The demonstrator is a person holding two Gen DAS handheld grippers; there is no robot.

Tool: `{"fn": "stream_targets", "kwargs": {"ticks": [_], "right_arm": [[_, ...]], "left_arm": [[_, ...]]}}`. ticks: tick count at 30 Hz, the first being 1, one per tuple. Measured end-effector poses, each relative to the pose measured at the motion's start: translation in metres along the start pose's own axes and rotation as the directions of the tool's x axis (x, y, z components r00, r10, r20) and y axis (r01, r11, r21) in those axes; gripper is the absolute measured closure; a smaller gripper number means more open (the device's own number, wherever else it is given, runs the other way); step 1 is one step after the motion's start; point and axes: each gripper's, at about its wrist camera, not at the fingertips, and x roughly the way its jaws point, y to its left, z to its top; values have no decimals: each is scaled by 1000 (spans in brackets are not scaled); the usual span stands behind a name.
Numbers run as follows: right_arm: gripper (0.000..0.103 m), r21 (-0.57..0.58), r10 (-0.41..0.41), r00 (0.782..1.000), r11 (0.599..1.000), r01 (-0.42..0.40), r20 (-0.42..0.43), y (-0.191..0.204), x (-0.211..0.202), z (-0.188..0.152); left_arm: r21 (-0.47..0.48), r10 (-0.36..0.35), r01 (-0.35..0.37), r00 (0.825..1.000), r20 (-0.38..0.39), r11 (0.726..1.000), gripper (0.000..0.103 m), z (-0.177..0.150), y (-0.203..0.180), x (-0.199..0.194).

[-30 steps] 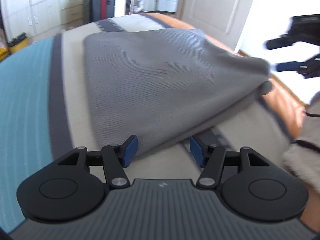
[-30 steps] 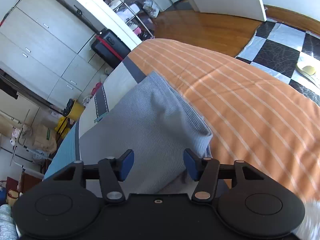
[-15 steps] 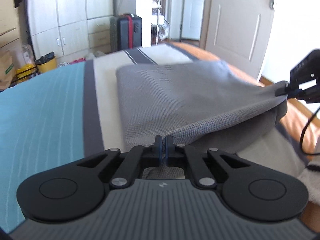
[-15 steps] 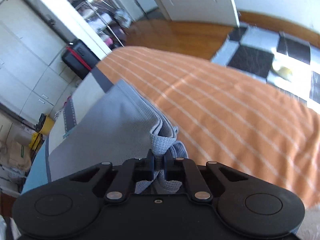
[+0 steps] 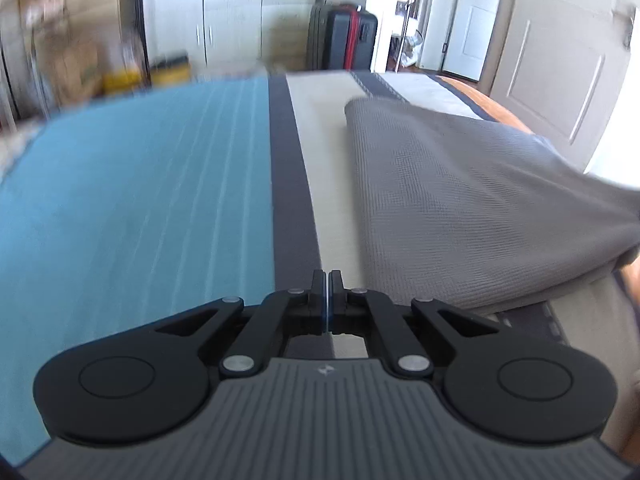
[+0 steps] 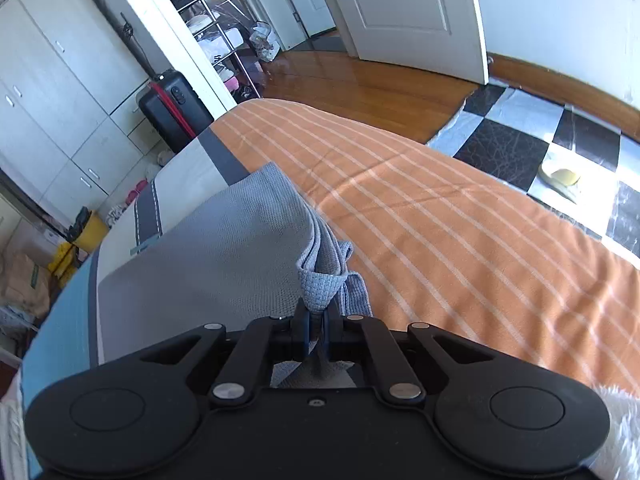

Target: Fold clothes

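Observation:
A grey waffle-knit garment [image 5: 460,208] lies folded on the bed, across the cream band and toward the orange part. My left gripper [image 5: 327,276] is shut with nothing between its pads. It hovers over the dark grey stripe [image 5: 290,200], left of the garment's near edge and apart from it. In the right wrist view my right gripper [image 6: 316,312] is shut on a bunched corner of the same garment [image 6: 224,256]. That corner is pulled up off the orange striped cover [image 6: 460,232].
The bed cover has a blue part [image 5: 140,200] on the left. A black suitcase [image 5: 344,40] and white cupboards [image 5: 232,12] stand beyond the bed. A white door [image 6: 400,12], wooden floor and a yellow slipper [image 6: 560,178] on checkered tiles lie to the right.
Both grippers went from open to shut. The left closed at the garment's near edge, then swung left and now holds nothing. The right closed on the garment's corner and keeps it.

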Motion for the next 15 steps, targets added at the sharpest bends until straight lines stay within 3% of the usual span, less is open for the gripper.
{"fn": "stream_targets", "kwargs": {"ticks": [3, 4, 6, 9, 12, 15], "right_arm": [[83, 19, -29, 999, 999, 30, -29, -1, 0, -1], [66, 50, -22, 999, 998, 24, -45, -5, -1, -1], [47, 115, 6, 997, 993, 3, -74, -13, -4, -2], [46, 138, 48, 995, 990, -35, -92, -14, -7, -3], [37, 130, 20, 994, 991, -6, -105, -7, -2, -3], [36, 125, 39, 982, 992, -16, -184, 0, 14, -5]], "left_arm": [[-130, -144, 137, 989, -47, 982, 99, -2, 10, 7], [-152, -168, 159, 985, -50, 976, 99, -3, 11, 7], [-180, -202, 191, 978, -47, 965, 91, -5, 13, 9], [-262, -252, 235, 967, -32, 936, 70, -8, 20, 10], [-353, -300, 273, 954, -23, 895, 64, -2, 28, 22], [-342, -314, 279, 948, -51, 897, 62, 4, 23, 35]]}}
